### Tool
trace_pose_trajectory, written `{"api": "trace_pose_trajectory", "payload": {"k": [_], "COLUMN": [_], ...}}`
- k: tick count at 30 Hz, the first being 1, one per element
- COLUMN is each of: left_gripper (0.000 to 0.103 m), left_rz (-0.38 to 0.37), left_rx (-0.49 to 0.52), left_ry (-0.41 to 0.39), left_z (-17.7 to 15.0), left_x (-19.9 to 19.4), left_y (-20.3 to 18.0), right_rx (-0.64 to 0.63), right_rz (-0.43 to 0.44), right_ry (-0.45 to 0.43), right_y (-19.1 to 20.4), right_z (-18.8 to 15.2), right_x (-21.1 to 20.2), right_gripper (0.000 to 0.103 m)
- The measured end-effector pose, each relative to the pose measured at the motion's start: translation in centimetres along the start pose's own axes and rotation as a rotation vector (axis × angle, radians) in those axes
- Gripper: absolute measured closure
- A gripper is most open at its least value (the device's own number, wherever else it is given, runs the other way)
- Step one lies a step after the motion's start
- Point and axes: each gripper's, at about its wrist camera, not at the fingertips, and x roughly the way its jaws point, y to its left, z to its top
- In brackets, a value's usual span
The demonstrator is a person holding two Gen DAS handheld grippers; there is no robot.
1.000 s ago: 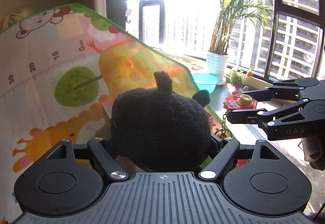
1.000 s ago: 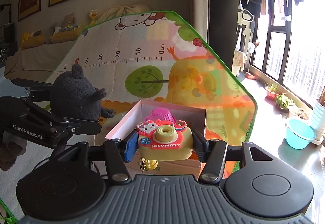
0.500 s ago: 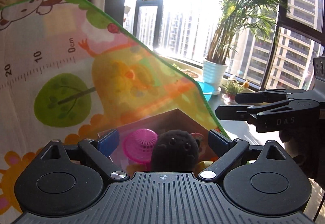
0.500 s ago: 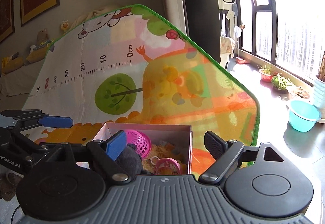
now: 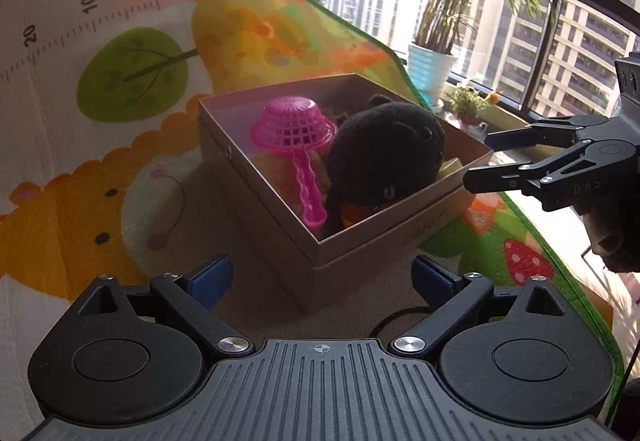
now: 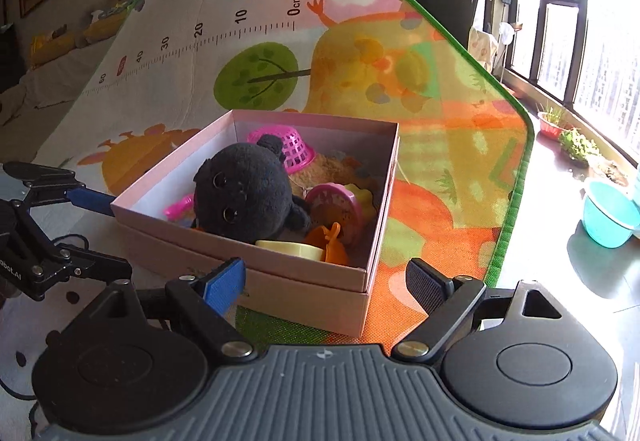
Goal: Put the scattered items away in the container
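A: Left wrist view: your left gripper (image 5: 322, 275) is empty, jaws opening wide; black plush (image 5: 384, 157) is in the box (image 5: 360, 241).

B: Right wrist view: right gripper (image 6: 324, 281) likewise, jaws opening, nothing between. Drop-off step's done, I'd say. Next: find any leftover items.

"0cm, 10, 20" (ruler) on play mat (image 5: 132, 53)

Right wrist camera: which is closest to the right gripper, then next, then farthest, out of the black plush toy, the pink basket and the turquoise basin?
1. Black plush toy: in the box, left of centre, nearest the right gripper.
2. Pink basket: behind the plush, at the box's back wall.
3. Turquoise basin: far right on the floor, off the mat.
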Motion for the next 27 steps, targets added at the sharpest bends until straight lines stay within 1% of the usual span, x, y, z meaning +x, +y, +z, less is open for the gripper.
{"api": "trace_pose_trajectory", "payload": {"k": [2, 3, 5, 7, 8, 13, 16, 18, 19, 21, 23, 26, 27], "left_gripper": [0.004, 0.004, 0.004, 0.004, 0.004, 0.004, 0.004, 0.002, 0.002, 0.000, 0.000, 0.000, 0.000], "left_rz": [-0.047, -0.062, -0.086, -0.101, -0.090, -0.006, 0.036, 0.111, 0.167, 0.241, 0.316, 0.398, 0.415], "left_rx": [-0.036, -0.046, -0.062, -0.078, -0.084, -0.156, -0.158, -0.160, -0.159, -0.176, -0.214, -0.242, -0.246], "left_ry": [0.005, 0.001, -0.018, -0.036, -0.043, -0.073, -0.077, -0.080, -0.081, -0.086, -0.067, -0.023, -0.005], "left_z": [-0.4, -0.5, -0.4, -0.2, -0.1, 0.5, 0.3, 0.0, -0.2, -1.0, -1.9, -3.1, -3.3], "left_x": [0.4, 0.4, 0.4, 0.1, 0.0, -0.1, -0.6, -1.2, -1.6, -2.2, -2.6, -2.7, -2.6], "left_y": [0.2, 0.3, 0.6, 1.1, 1.4, 3.8, 4.0, 3.8, 3.6, 3.5, 3.6, 3.3, 3.1], "right_rx": [-0.030, -0.030, -0.035, -0.040, -0.040, -0.087, -0.088, -0.053, -0.031, -0.008, 0.010, 0.056, 0.065], "right_rz": [-0.010, 0.010, 0.010, 0.026, 0.030, 0.038, 0.016, 0.008, 0.002, -0.015, -0.039, -0.061, -0.072], "right_ry": [0.010, 0.018, 0.006, -0.007, -0.008, -0.003, 0.000, 0.019, 0.030, 0.066, 0.098, 0.149, 0.131], "right_y": [0.8, 1.1, 1.9, 2.6, 2.8, 4.7, 5.8, 6.4, 6.6, 7.3, 7.9, 8.5, 8.6], "right_z": [-0.5, -0.4, 0.0, 0.8, 1.1, 3.4, 3.8, 3.7, 3.4, 2.7, 1.8, 0.5, 0.2], "right_x": [1.0, 1.4, 1.8, 2.4, 2.8, 6.3, 7.0, 6.8, 6.6, 6.3, 6.1, 6.2, 6.0], "right_gripper": [0.015, 0.015, 0.013, 0.013, 0.013, 0.013, 0.009, 0.000, 0.000, 0.000, 0.000, 0.000, 0.000]}}
